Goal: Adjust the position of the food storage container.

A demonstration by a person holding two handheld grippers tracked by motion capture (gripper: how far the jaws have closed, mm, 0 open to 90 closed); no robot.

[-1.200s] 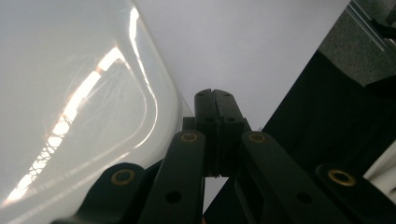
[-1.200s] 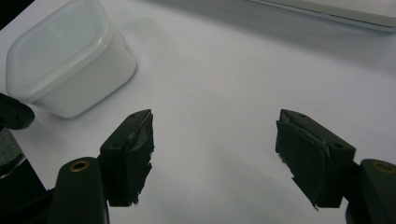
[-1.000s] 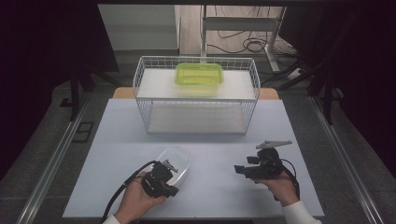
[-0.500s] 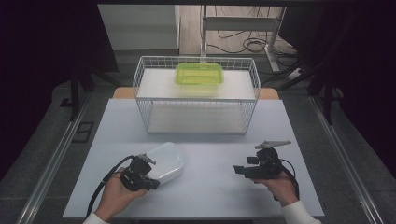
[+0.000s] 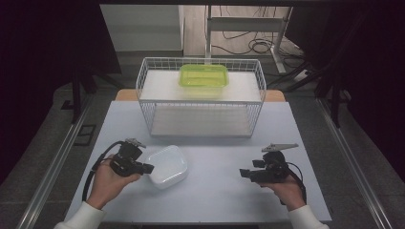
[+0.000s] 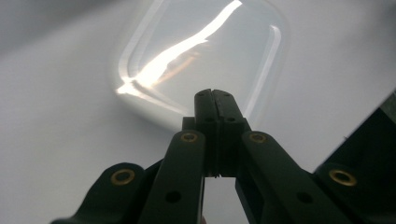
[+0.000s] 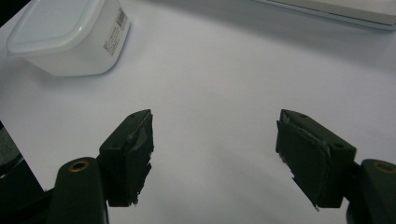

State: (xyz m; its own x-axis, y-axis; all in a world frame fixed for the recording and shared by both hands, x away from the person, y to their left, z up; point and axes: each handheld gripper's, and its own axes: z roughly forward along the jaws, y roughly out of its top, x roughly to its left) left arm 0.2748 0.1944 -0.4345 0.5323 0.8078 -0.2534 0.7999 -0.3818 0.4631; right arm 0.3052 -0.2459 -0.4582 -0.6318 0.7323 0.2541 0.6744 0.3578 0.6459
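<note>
Left gripper (image 5: 149,168) jaws together, apparently pinching rim of white lidded container (image 5: 167,164); container just beyond tips.

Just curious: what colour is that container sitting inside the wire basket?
Translucent yellow-green container; it shows best in the high view, toward the back of the white wire basket.

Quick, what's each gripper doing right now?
Left gripper: closed on the rim of the white container.
Right gripper: open, holding nothing.

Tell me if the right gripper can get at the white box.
Probably yes: the right gripper is open, pointing toward the white box, with bare table between them.
</note>
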